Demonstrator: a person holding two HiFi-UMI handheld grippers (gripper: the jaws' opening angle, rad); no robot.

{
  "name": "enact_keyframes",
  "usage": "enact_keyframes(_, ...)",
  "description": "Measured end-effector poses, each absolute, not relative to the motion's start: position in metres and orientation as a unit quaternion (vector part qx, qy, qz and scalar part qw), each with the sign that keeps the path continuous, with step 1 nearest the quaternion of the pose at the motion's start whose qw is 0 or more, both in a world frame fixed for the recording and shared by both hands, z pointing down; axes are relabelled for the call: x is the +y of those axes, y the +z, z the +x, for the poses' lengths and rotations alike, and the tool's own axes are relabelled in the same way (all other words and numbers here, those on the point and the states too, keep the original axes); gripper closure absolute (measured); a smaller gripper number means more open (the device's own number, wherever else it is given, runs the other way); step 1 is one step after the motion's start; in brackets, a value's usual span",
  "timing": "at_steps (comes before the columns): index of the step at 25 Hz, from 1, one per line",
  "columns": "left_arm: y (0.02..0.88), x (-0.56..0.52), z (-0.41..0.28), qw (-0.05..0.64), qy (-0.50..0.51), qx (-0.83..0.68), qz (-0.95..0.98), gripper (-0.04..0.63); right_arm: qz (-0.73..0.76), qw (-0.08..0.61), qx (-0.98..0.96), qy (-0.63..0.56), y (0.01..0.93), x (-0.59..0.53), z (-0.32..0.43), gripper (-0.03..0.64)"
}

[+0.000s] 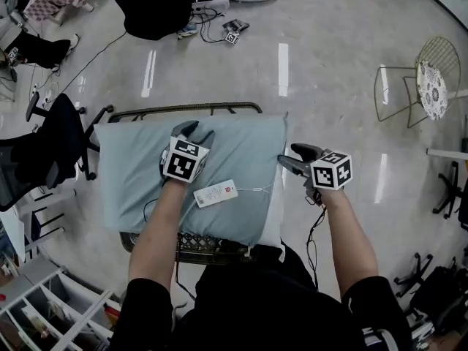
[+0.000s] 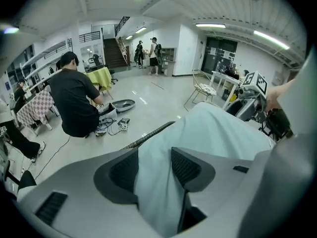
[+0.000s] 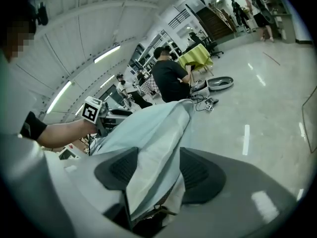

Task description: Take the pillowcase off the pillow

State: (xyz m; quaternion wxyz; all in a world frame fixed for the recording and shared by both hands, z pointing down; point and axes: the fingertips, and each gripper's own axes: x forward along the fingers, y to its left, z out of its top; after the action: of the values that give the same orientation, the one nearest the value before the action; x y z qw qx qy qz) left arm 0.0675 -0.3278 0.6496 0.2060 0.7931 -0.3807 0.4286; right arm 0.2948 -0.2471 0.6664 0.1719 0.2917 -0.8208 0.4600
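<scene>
I hold my left gripper (image 1: 191, 131) wide open astride a ridge of the pale blue fabric pillowcase (image 1: 241, 156), right gripper (image 1: 289, 158) half-open over its edge, seemingly unclamped, ready to pinch.

Pale blue pillowcase (image 1: 219, 159) on a white pillow (image 1: 277, 221) (bare at the right end), flat on a wire rack (image 1: 197, 109)
</scene>
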Motion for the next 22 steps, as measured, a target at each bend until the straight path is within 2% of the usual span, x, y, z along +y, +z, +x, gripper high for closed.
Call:
enact_keyframes(5, 0.659, -0.327, 0.067, 0.212, 0.447, -0.371, 0.786, 0.39, 0.245, 0.18, -0.833, 0.462, 0.678, -0.254, 0.273, 0.338)
enact_keyframes(9, 0.665, -0.322, 0.067, 0.211, 0.468, -0.355, 0.781, 0.453, 0.206, 0.183, -0.85, 0.448, 0.673, -0.256, 0.234, 0.349)
enact_keyframes(10, 0.665, -0.322, 0.066, 0.202, 0.476, -0.356, 0.779, 0.479, 0.2, 0.186, -0.856, 0.438, 0.671, -0.254, 0.227, 0.377)
enact_keyframes(13, 0.661, -0.322, 0.059, 0.156, 0.503, -0.364, 0.769, 0.568, 0.201, 0.18, -0.869, 0.414, 0.66, -0.25, 0.228, 0.518)
enact_keyframes(15, 0.655, -0.321, 0.057, 0.132, 0.514, -0.363, 0.766, 0.581, 0.208, 0.152, -0.868, 0.425, 0.65, -0.247, 0.243, 0.567)
enact_keyframes(22, 0.618, -0.311, 0.046, 0.11, 0.501, -0.373, 0.773, 0.588, 0.177, 0.094, -0.878, 0.435, 0.61, -0.22, 0.262, 0.581)
